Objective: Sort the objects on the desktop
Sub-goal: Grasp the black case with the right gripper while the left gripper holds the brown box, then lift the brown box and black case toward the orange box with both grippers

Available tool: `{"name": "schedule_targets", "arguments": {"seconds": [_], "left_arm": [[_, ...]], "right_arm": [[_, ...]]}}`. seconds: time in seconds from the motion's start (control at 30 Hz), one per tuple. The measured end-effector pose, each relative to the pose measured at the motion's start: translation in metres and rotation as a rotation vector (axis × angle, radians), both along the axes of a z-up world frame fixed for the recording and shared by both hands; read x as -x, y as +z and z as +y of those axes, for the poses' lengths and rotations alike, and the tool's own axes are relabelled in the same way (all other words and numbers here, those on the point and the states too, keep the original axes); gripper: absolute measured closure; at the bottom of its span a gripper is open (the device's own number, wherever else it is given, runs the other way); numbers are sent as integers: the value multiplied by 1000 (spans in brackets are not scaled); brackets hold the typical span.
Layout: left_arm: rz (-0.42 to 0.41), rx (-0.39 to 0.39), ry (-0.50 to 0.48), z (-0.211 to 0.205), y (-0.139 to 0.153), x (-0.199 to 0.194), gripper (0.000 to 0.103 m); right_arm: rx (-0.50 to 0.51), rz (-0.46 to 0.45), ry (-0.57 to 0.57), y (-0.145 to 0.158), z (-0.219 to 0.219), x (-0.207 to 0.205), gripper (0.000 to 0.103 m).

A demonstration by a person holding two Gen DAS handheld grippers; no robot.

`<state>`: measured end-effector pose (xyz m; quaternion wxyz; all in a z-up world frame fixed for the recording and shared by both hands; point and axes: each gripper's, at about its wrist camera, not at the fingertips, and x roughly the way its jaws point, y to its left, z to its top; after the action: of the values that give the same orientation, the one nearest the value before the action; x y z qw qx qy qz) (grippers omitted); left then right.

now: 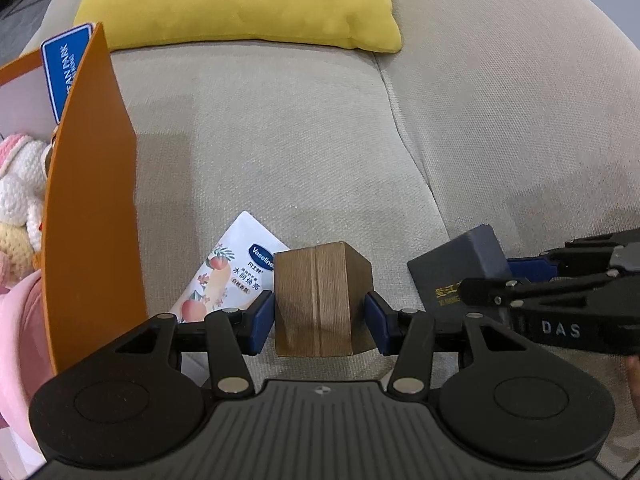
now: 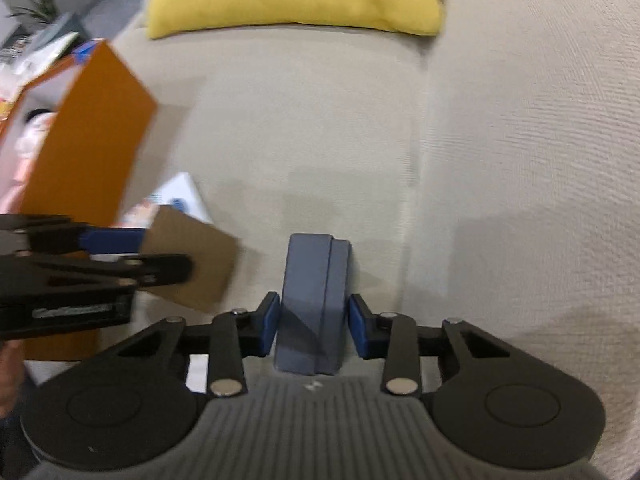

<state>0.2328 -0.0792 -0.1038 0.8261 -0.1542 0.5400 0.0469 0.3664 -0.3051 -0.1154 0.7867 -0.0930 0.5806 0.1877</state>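
Sofa fabric, beige and woven [image 1: 304, 152], fills both views, a mustard-yellow cushion [image 1: 240, 0] at the back, and a potted plant in the blurred room beyond in the right view. Left gripper [image 1: 319, 314] pinches a brown wooden block [image 1: 320, 300] between its blue pads. Right gripper [image 2: 313, 326] clamps a slate-blue hinged box [image 2: 314, 300]. Behind the block lies a white tube reading "Vaseline" [image 1: 228, 272]. Left stands an orange open-topped box [image 1: 90, 208] holding crocheted toys [image 1: 20, 200] and a blue sign [image 1: 66, 68], "PARK" readable. "DAS" shows on the right gripper's side.
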Motion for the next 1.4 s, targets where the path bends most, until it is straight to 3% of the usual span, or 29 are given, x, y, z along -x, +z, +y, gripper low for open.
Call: {"name": "schedule_targets", "arguments": {"seconds": [0.37,0.53,0.8,0.97,1.17,1.4], "left_arm": [[-18,-13,-5,-5,4,3,47],[-85,-22,-28,-10,28,19,47],[-233,-39,-57,-9,91,65,47],[-307,-70,-27,15,128,101,47],[-356,-129,50,59,161,141,47],[-335,-182,230,135,171,189,47]], "right_arm": [[11,6,2,4,9,7,68],[-15,-47,-4,31,9,31,68],[-93,-206,31,99,27,90,68],[-125,-292,81,141,53,122,68],[-203,-331,155,170,104,137,68],[-360,-262,234,173,182,136,68]]}}
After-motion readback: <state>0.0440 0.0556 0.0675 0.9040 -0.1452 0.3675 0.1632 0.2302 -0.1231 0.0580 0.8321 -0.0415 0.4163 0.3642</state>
